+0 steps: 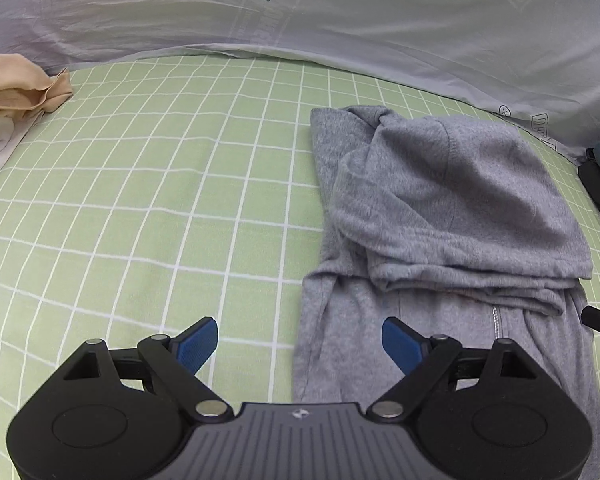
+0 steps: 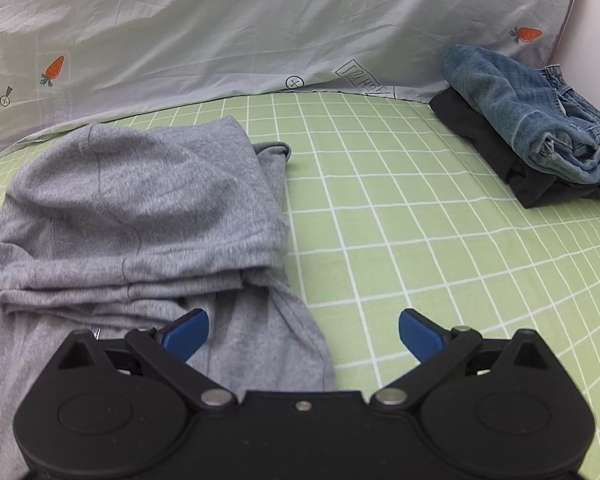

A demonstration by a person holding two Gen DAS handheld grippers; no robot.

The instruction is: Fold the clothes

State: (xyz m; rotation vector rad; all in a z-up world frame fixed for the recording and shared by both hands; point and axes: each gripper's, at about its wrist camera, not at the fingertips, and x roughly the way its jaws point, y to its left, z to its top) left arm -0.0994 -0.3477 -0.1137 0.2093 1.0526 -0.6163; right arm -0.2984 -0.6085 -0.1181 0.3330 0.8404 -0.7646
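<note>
Two black grippers with blue finger pads are being held low over a green bed sheet with white grid lines [image 1: 140, 200], left gripper [image 1: 300, 344] and right gripper [image 2: 304, 334] both spread wide, nothing gripped. A partly folded grey knit hoodie [image 1: 440, 208] is lying between them, its near hem cut off by both gripper bodies. Open sheet is being left on either side. Folded blue jeans [image 2: 520, 112] are stacked on a black garment [image 2: 484, 136] at the right edge; a beige cloth [image 1: 16, 88] is cropped far left.
</note>
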